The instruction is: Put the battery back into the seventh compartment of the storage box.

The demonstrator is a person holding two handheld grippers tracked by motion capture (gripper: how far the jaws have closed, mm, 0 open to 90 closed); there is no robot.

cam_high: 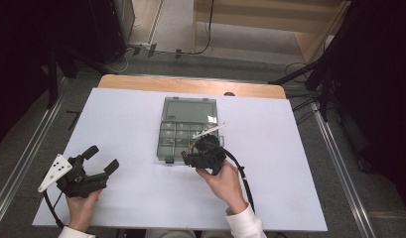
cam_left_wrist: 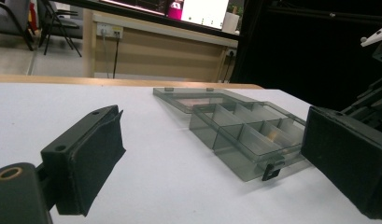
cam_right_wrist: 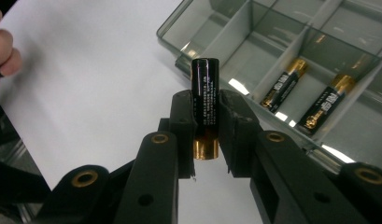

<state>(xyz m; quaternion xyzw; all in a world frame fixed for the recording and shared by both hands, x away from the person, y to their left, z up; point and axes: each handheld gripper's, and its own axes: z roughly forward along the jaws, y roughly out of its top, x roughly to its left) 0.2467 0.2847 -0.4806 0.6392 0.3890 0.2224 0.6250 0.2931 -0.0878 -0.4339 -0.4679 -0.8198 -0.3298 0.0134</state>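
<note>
A white table (cam_high: pixel 141 208) held a smoky clear organiser box (cam_high: pixel 183 136), lid (cam_high: pixel 189 110) flung open flat toward the far edge. The box sat about mid-table, divided into small compartments.

Right gripper (cam_right_wrist: pixel 206 123) was at the box's near-right corner in the high view (cam_high: pixel 205 154), held by the right hand (cam_high: pixel 225 181). Its jaws were pinched on a black-and-gold battery (cam_right_wrist: pixel 205 105), gripped round the middle w/ the gold end sticking out below the pads and the black end up past them. The battery hung over bare table just beside the box's corner, not inside any compartment.

2 more batteries lay in the box per the right gripper view: 1 (cam_right_wrist: pixel 284 85) in a narrow compartment, another (cam_right_wrist: pixel 326 107) in the next one over, both slanted w/ gold ends away from the camera.

Left gripper (cam_high: pixel 99 161) sat well apart at the table's near-left, held by the left hand (cam_high: pixel 81 206), grey plate (cam_high: pixel 55 172) on top. Its jaws were spread wide w/ nothing between them; the left gripper view showed the pads (cam_left_wrist: pixel 97 158) far apart and the box (cam_left_wrist: pixel 247 135) beyond them.
</note>
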